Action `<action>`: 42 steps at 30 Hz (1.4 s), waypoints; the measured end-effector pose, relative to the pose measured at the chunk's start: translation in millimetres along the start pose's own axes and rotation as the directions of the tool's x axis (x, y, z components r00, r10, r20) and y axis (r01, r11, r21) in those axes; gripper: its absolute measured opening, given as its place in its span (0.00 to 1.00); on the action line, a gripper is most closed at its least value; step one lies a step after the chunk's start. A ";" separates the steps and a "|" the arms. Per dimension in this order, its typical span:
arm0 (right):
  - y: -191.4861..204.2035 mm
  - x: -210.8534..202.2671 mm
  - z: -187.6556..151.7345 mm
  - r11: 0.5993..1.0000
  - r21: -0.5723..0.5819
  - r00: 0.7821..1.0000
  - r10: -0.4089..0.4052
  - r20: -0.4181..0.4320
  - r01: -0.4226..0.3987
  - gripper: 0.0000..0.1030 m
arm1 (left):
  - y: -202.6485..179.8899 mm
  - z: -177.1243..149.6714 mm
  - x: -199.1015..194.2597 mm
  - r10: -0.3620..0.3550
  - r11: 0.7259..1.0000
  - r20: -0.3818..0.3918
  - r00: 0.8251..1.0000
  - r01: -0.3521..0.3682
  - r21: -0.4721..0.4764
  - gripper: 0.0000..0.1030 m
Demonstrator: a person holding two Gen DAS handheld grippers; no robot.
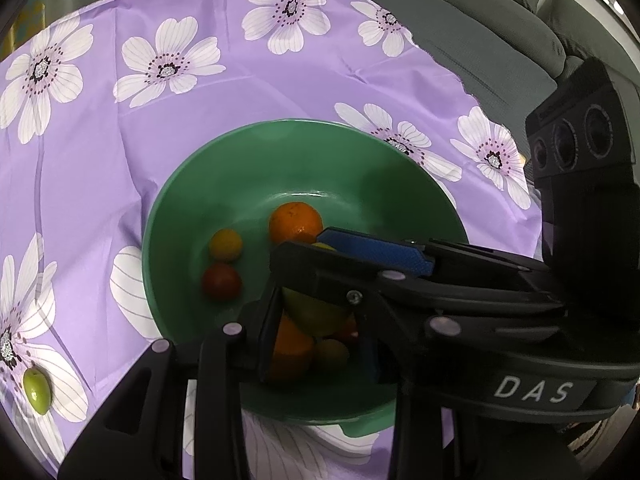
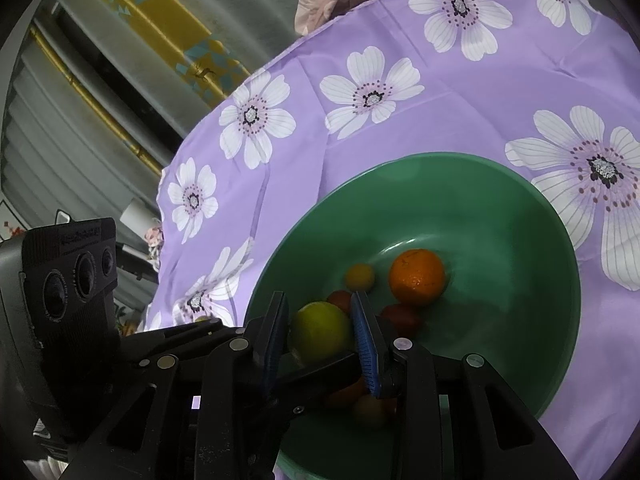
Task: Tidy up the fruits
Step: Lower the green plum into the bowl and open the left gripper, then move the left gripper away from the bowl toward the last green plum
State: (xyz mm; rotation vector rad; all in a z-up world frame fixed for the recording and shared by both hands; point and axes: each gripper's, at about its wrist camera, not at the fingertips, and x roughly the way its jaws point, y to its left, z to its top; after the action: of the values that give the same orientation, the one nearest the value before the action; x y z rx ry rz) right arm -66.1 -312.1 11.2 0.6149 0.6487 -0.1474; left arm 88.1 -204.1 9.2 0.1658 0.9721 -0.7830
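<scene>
Tablecloth, flowered purple, bears green bowl near grey sofa; right gripper clasps yellow-green fruit, left gripper narrowly apart.

Lettering found: "DAS", white capitals.
Carrier: black body of the right hand-held gripper, which crosses the left wrist view; the letters sit on its curved lower band, at lower right of that view.
Second marking: a printed label on top of the black camera block at the left edge of the right wrist view; too small and blurred to read.
Other legible text: none.
</scene>
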 end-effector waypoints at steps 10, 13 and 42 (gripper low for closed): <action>1.2 1.2 0.5 1.000 -0.002 1.000 -0.006 -0.001 0.006 0.35 | 0.7 0.2 1.7 0.001 1.000 -0.006 1.000 -0.001 -0.005 0.34; -0.2 1.6 0.9 1.000 -0.005 1.000 -0.015 -0.001 0.015 0.35 | 2.7 -0.3 3.4 0.008 1.000 -0.011 1.000 -0.008 -0.011 0.34; -1.7 -45.4 -10.5 0.995 0.103 0.995 -0.021 0.100 0.010 0.58 | 33.8 -59.3 -66.2 0.144 0.980 0.066 0.987 -0.133 -0.145 0.61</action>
State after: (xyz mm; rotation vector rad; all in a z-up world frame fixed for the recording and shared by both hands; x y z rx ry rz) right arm -108.1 -310.0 31.4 0.6969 0.5508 -0.2261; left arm 49.1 -118.1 20.5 0.0797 0.9296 -0.5868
